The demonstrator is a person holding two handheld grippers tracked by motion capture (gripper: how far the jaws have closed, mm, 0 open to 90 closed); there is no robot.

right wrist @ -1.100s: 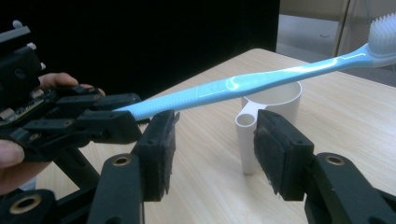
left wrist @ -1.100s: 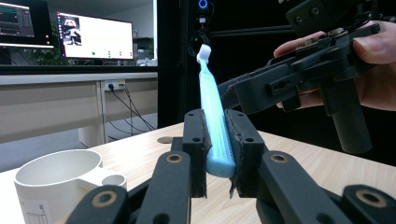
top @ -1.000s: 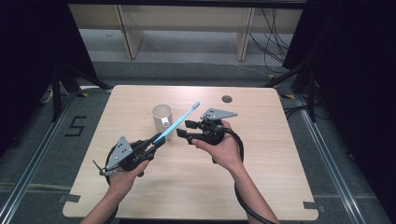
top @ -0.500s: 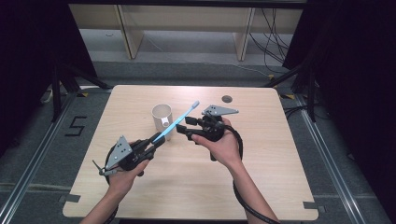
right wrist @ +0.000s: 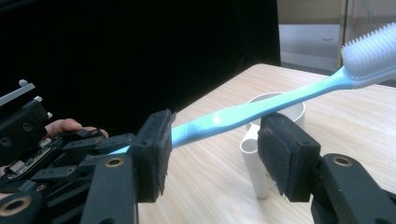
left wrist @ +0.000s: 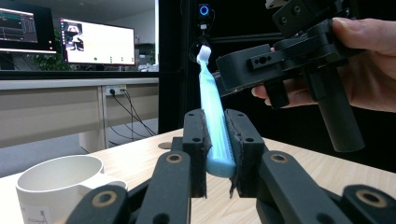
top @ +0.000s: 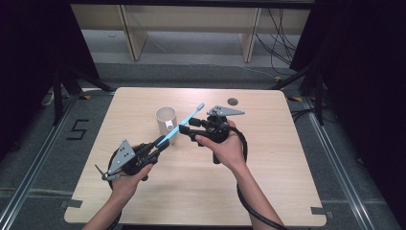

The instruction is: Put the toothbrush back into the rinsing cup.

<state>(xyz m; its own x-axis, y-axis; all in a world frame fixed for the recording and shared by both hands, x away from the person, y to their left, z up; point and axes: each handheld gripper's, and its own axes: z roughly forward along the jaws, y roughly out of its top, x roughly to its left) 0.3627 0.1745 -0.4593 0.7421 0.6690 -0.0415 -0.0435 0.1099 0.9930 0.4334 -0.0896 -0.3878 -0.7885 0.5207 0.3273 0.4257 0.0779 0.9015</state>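
The tabletop (top: pixel 268 158) is the biggest thing here, w/ a white cup (top: pixel 166 123) standing on it, open side up, prob. so something can drop in.

Over the tabletop two hands hold grippers that point at each other. The left gripper (left wrist: pixel 216 154) is shut tight on the fat end of a blue toothbrush (top: pixel 184 125). It holds the brush up in the air, slanting away w/ the white bristles (right wrist: pixel 371 50) at the far, high end, so the other side can take it.

The right gripper (right wrist: pixel 215 151) is wide open. Its two pads sit one on each side of the brush's thin middle, not touching yet. The brush runs across the gap between them, just above the cup. I think this is a hand-over: the right one needs to squeeze before the left lets go.
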